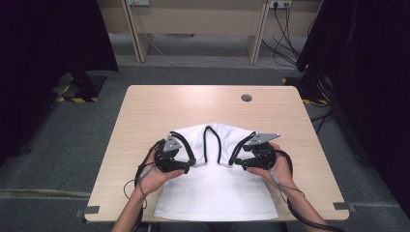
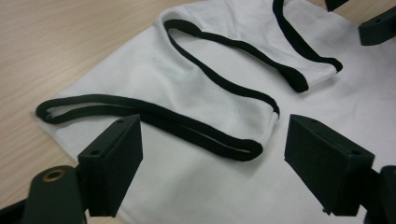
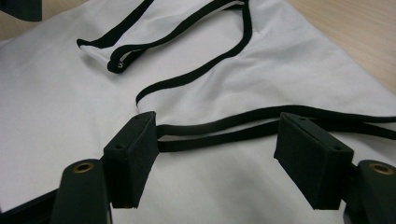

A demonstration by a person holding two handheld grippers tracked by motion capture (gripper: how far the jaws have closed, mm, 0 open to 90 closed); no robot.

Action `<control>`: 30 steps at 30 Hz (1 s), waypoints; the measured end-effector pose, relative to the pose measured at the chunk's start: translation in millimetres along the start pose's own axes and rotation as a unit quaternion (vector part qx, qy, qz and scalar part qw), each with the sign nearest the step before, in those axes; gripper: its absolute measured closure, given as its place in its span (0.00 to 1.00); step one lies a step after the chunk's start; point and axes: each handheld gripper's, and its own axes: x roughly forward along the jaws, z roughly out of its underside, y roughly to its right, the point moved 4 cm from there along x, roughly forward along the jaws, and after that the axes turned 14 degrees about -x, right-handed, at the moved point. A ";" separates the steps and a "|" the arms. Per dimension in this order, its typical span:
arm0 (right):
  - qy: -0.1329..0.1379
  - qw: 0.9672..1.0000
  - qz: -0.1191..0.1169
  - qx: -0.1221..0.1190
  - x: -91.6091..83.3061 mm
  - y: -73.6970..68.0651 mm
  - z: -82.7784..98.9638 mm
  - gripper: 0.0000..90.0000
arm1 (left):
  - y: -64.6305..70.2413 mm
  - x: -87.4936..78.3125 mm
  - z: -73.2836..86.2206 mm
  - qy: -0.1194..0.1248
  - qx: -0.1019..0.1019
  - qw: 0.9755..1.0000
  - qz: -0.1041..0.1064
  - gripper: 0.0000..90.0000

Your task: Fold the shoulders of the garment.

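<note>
Fingers of both the left gripper [image 1: 186,166] and right gripper [image 1: 238,162] stand open and empty over the white black-trimmed garment [image 1: 217,188] lying flat on the table [image 1: 145,111], its folded-in straps just ahead of them, so a fold looks finished and the next one calls for a fresh grip on an edge.

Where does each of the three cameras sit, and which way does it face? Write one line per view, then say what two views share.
High view: above the table's near side, facing forward and down; forearms, left gripper, right gripper.
Left gripper view: on that gripper, facing along open jaws at the white garment.
Right gripper view: likewise, facing the black-trimmed strap.
Shared: all show the garment's black trim.
</note>
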 end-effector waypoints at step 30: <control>0.041 0.994 0.061 0.084 -70.4 38.3 46.9 0.24 | -30.3 -31.1 1.9 0.040 -0.035 0.998 -0.026 0.20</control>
